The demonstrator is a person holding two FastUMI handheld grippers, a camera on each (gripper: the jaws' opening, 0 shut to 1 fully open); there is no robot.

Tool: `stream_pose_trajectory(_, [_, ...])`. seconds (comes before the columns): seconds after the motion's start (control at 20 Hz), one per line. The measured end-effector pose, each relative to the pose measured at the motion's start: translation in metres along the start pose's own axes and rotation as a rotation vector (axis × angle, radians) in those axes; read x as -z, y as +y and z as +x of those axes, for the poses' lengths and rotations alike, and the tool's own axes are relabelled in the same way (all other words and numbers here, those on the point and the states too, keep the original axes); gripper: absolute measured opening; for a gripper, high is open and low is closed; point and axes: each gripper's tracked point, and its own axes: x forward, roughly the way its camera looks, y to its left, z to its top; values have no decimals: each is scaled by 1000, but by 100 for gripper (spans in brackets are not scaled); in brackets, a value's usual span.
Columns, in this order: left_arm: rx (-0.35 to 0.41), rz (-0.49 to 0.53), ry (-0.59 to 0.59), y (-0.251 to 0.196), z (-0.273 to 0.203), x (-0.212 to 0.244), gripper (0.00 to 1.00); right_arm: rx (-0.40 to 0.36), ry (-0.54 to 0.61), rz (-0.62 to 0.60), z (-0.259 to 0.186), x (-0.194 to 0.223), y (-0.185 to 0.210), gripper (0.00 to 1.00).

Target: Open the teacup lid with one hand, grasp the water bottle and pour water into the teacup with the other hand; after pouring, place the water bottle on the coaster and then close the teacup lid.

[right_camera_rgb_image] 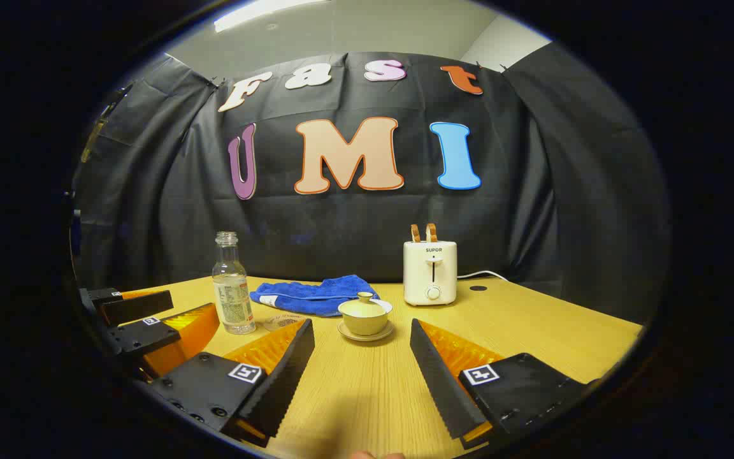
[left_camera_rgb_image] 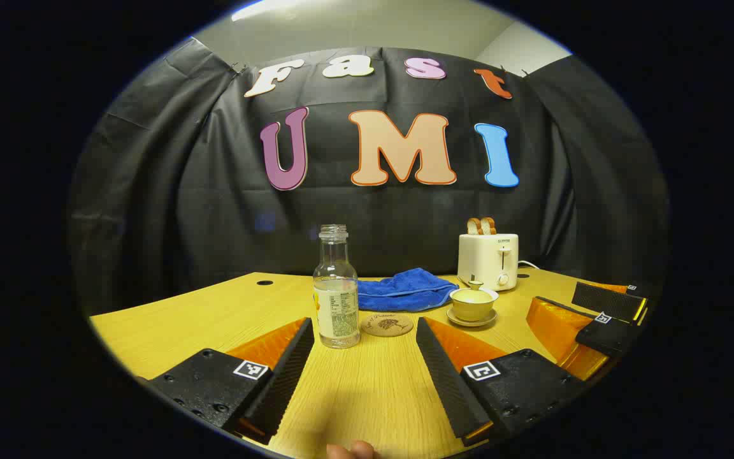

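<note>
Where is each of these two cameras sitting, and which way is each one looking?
Left gripper view: rides on the left gripper, low over the table, facing the water bottle and coaster; its own open fingers and a fingertip show.
Right gripper view: rides on the right gripper, facing the lidded teacup; its open fingers show, the left gripper at its left edge.
Shared: bottle, teacup, blue cloth, toaster.

ahead of the left gripper (left_camera_rgb_image: 364,370): water bottle (left_camera_rgb_image: 336,296) left, coaster (left_camera_rgb_image: 387,324) just right, teacup (left_camera_rgb_image: 473,305) further right.
</note>
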Motion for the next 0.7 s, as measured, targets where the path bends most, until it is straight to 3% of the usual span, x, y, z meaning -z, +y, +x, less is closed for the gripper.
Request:
stream_pose_trajectory(0.25, [0, 0, -1, 1, -1, 0, 95, 0, -1, 0, 0, 0, 0, 94])
stream_pose_trajectory(0.4, [0, 0, 0, 1, -1, 0, 95, 0, -1, 0, 0, 0, -1, 100])
stream_pose_trajectory(0.7, [1, 0, 0, 1, 0, 1, 95, 0, 0, 0, 1, 1, -1, 100])
